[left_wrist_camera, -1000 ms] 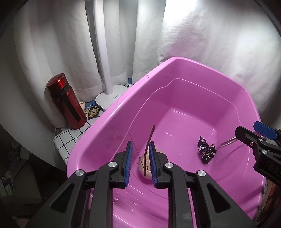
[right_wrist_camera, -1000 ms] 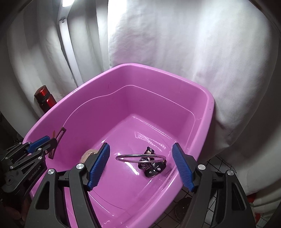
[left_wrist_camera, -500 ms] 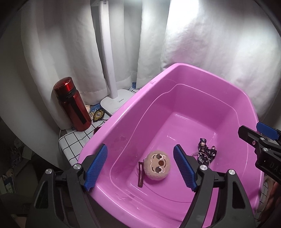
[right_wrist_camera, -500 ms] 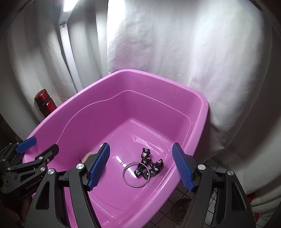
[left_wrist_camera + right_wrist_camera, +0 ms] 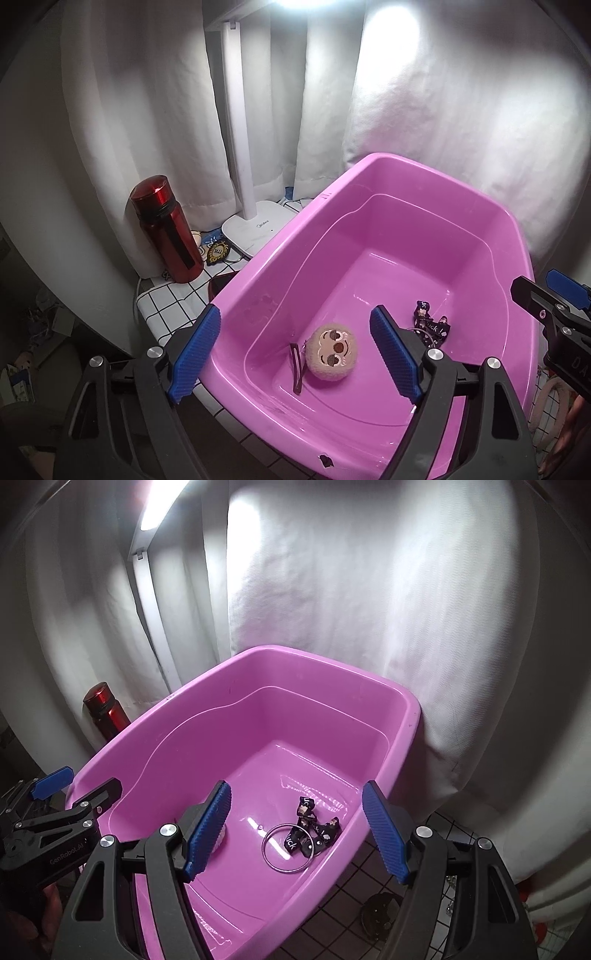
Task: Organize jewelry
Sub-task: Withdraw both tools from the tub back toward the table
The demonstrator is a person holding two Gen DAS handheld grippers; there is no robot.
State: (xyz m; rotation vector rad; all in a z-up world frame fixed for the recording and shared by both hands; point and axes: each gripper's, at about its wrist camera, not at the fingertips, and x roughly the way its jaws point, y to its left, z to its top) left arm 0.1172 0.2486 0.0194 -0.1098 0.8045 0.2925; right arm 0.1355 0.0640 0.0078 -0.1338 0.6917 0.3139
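A pink plastic tub (image 5: 280, 236) (image 5: 413, 716) holds a round plush face charm (image 5: 331, 350), a brown hair clip (image 5: 296, 367) and a silver ring with black charms (image 5: 291, 843) (image 5: 430, 326). My left gripper (image 5: 295, 354) is open and empty above the tub's near left rim. My right gripper (image 5: 295, 830) is open and empty above the ring and charms. The plush charm is mostly hidden behind the left pad in the right wrist view.
A red bottle (image 5: 168, 229) and a white lamp base (image 5: 258, 229) stand on the checked cloth (image 5: 166, 306) left of the tub. A badge (image 5: 218, 252) lies between them. White curtains hang behind. Small items (image 5: 376, 910) lie on the cloth right of the tub.
My left gripper opened, dropped the hair clip and plush charm into the tub, then pulled back and up. The ring fell flat onto the tub floor; my right gripper rose.
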